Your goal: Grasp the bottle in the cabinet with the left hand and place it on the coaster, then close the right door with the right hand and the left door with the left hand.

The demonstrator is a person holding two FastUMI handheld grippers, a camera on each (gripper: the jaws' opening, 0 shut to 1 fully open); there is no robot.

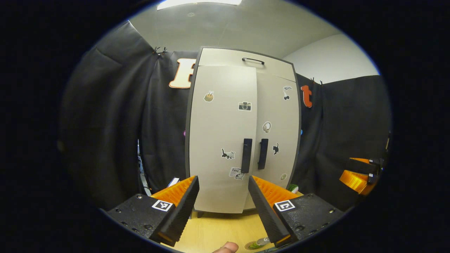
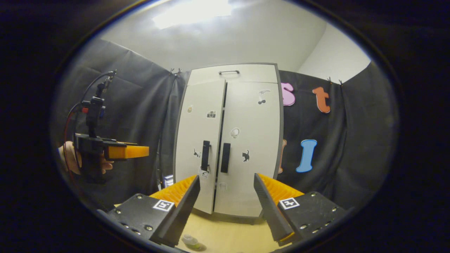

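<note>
Both fingers of the left gripper (image 1: pixel 223 211) reach out low over the wooden desk (image 1: pixel 218 230), spread wide apart with nothing between them. A fingertip (image 1: pixel 226 248) of the person pokes in at the desk's near edge, and just beside it a small round thing (image 1: pixel 258 243), perhaps the coaster or the bottle's cap, sits at that same edge; it is too cut off to tell which. Straight ahead, toward the back of the desk, stands the pale cabinet (image 1: pixel 242 133). Its right door (image 1: pixel 279 130) lies flush and closed, while the left door (image 1: pixel 223 137) stands slightly proud of it, not quite shut. Two dark upright handles (image 1: pixel 246 155) sit side by side at the middle seam, and little stickers dot both doors. A thin handle (image 1: pixel 253 60) runs across the cabinet's top panel.

From the right gripper view, the right gripper (image 2: pixel 226 211) also hangs open and empty above the desk, pointing at the cabinet's foot. A small greenish capped thing (image 2: pixel 190 241), likely the bottle, rests at the desk's near edge just below its fingers. Off to the left, well clear of the cabinet, a hand (image 2: pixel 70 158) holds the other gripper level in the air.
</note>
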